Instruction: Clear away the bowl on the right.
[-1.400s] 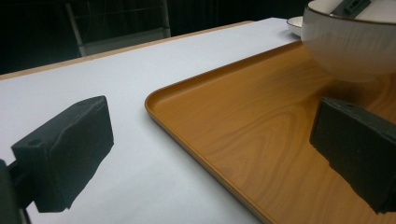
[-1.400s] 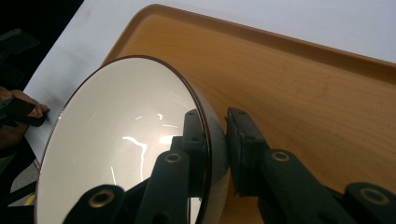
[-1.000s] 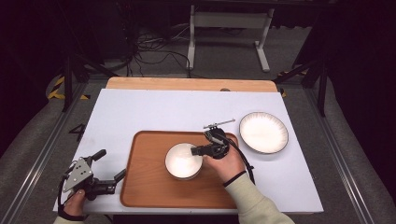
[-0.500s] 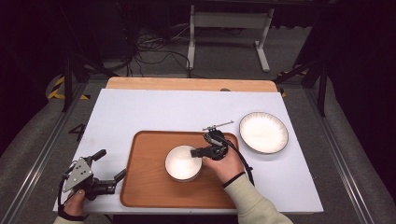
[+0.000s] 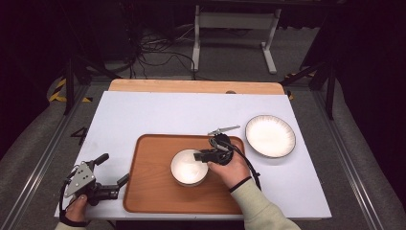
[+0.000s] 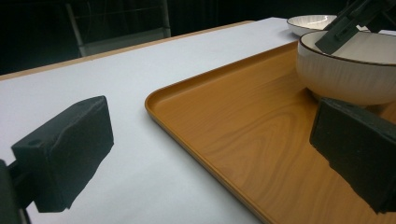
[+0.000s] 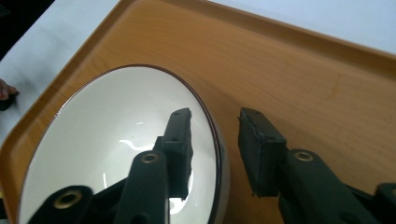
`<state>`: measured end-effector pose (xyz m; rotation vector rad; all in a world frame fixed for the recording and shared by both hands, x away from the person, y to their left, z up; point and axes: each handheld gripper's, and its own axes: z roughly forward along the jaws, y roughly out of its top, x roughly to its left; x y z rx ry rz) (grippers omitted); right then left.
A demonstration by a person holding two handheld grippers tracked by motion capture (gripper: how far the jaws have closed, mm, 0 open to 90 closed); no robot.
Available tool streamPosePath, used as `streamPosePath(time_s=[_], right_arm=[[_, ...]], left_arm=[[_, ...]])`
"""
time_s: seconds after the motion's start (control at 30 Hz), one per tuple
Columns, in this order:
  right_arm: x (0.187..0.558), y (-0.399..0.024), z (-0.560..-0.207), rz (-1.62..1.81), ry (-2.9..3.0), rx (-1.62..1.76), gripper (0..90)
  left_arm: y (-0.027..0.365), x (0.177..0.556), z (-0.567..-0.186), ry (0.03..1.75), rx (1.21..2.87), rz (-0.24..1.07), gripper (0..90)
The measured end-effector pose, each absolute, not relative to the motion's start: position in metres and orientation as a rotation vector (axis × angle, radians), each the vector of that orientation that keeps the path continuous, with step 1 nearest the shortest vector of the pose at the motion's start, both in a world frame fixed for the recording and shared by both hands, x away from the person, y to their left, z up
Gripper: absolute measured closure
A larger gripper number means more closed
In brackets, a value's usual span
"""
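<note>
A white bowl [image 5: 189, 166] with a dark rim stands on the wooden tray [image 5: 153, 191]. My right gripper [image 5: 198, 155] reaches over the bowl's right rim. In the right gripper view, one jaw is inside the bowl [image 7: 107, 154] and the other is outside over the tray [image 7: 303, 79]. The right gripper [image 7: 215, 114] has just been opening its jaws, and the rim sits between them with gaps on both sides. My left gripper [image 5: 113, 168] rests open at the table's front left, its jaws [image 6: 210, 121] on either side of the tray's edge [image 6: 196, 121] with nothing gripped.
A white plate [image 5: 270, 135] with a dark rim lies on the white table top to the right of the tray. A wooden strip [image 5: 191, 86] runs along the table's far edge. Black cables trail from both grippers.
The right gripper's jaws have spread a little at the bowl's rim. The bowl, the tray and both hands stay where they were.
</note>
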<state>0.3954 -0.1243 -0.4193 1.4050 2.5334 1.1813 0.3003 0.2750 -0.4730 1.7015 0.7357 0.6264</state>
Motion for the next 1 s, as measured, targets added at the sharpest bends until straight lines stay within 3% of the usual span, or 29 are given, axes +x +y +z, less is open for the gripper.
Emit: streamPosePath(time_s=[0.27, 1.0], right_arm=[[0.394, -0.126, -0.416, 1.225, 2.514, 1.303, 50.7], [0.368, -0.137, -0.399, 1.568, 2.205, 0.697, 35.3]], left_arm=[[0.275, 0.300, -0.473, 0.737, 1.699, 0.626, 0.2], [0.275, 0.300, -0.473, 0.735, 1.701, 0.629, 0.2]])
